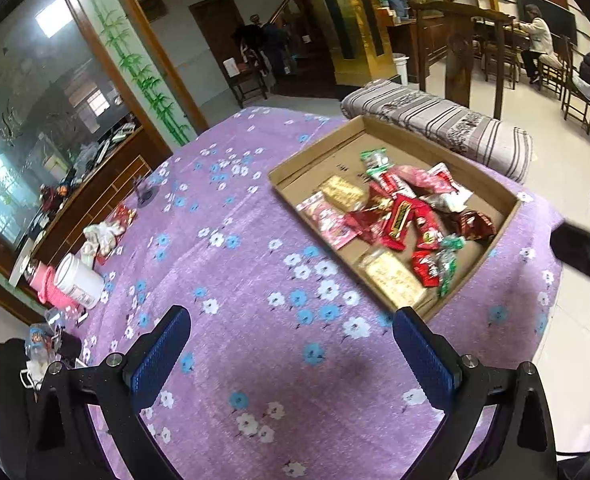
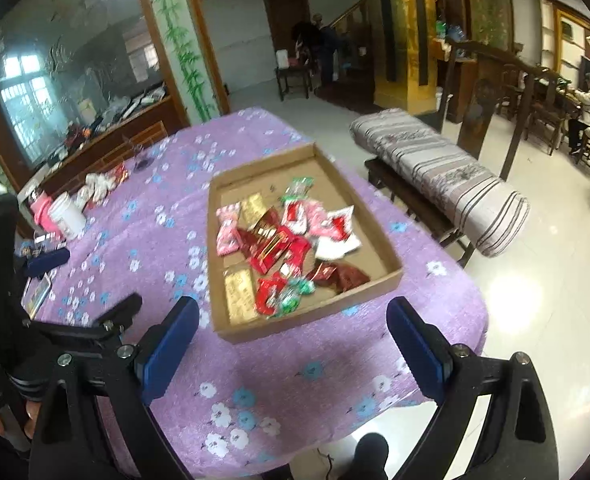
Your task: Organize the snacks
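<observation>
1. One shallow cardboard tray (image 2: 307,320) sits on the table and holds every snack in sight: a loose pile of wrapped snacks (image 2: 283,240).
2. Counted roughly, the pile has two gold packets (image 1: 393,280), two green-and-white sweets, one dark maroon wrapper (image 2: 341,276), one pink packet at the left edge, and several red and pink wrappers overlapping too closely to count.
3. Two grippers are in view. The left gripper (image 1: 291,354) and the right gripper (image 2: 293,346) each hover above the cloth on the near side of the tray, blue pads spread wide, holding nothing.
4. The table is covered by a purple cloth (image 1: 255,264) printed with white and blue flowers, in a large room with a pale glossy floor.
5. At the table's far left edge stand a white jar (image 1: 80,280) beside a pink container (image 1: 45,284), with crumpled white wrapping behind them.
6. Beyond the tray, a bench carries a striped rolled cushion (image 2: 447,176).
7. A person sits at a distant desk (image 1: 537,42).
8. Nothing lies between the grippers and the tray.
</observation>
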`<state>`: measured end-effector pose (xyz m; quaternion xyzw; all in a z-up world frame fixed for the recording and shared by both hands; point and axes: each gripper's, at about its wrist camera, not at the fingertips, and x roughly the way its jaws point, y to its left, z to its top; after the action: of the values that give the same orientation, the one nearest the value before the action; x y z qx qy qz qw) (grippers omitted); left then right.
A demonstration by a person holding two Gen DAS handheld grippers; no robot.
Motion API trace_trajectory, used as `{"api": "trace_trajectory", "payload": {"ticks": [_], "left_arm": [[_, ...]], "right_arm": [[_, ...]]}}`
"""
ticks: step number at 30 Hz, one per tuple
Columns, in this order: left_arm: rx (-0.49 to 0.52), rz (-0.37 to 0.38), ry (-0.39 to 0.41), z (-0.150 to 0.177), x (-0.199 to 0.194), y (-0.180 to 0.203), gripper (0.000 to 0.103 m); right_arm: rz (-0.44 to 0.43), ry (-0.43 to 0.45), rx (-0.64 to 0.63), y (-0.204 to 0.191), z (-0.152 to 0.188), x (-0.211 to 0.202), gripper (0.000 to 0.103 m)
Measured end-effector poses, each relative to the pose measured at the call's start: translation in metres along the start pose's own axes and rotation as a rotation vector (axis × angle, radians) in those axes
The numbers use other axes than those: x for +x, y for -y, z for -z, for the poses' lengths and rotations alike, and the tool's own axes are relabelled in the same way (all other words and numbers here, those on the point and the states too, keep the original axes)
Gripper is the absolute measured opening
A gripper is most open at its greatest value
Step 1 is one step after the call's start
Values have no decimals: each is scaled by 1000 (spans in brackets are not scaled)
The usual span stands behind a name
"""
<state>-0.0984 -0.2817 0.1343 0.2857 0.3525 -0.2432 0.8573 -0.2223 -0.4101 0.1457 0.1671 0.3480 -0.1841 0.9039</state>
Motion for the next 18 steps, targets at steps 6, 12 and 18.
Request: {"api": "trace_trajectory", "payload": {"ticks": [6,12,18], "left_arm": [[23,14,59,-8,-13,10,102],[35,19,87,-13,-20,15,102],[33,25,87,-15,-20,16,102]], "right_arm": [[22,48,13,10,-6,-10,94],[28,49,27,17,-8,-10,94],[32,43,31,21,-9,-9,94]]}}
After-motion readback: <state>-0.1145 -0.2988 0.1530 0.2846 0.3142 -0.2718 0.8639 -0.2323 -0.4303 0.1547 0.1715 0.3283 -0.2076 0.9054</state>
